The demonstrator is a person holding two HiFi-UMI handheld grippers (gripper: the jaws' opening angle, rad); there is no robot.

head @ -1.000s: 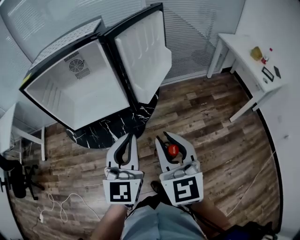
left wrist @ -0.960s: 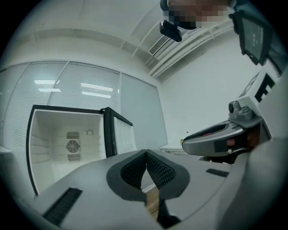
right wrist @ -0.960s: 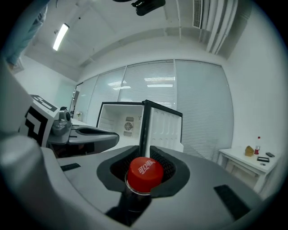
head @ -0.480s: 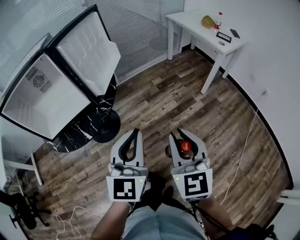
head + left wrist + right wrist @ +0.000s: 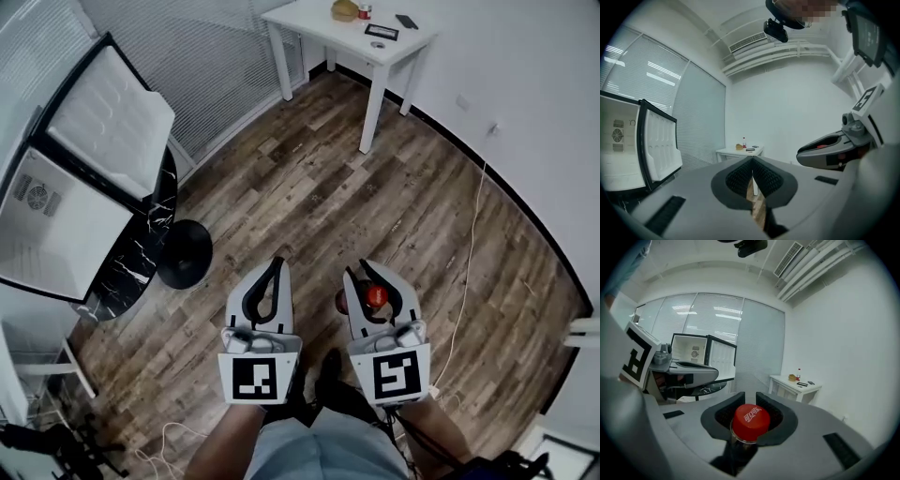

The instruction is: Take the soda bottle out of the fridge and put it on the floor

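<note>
My right gripper (image 5: 373,274) (image 5: 749,414) is shut on the soda bottle (image 5: 374,296) (image 5: 750,422), gripping its neck just below the red cap; the dark body hangs beneath the jaws, mostly hidden. It is held above the wooden floor (image 5: 394,197) in front of the person. My left gripper (image 5: 273,271) (image 5: 752,174) is beside it on the left, shut with nothing between its fingers. The fridge (image 5: 47,220) stands at the far left with its door (image 5: 112,122) swung open, and its inside looks empty.
The fridge sits on a round black marble table (image 5: 141,253) with a dark disc base (image 5: 184,253). A white table (image 5: 352,28) with small items stands at the top. A white cable (image 5: 473,244) runs over the floor at right. The person's knees fill the bottom.
The view has turned right: the fridge slid from upper left to the far left edge, and the white table came to top centre. Both grippers stay in front, the bottle still held.
</note>
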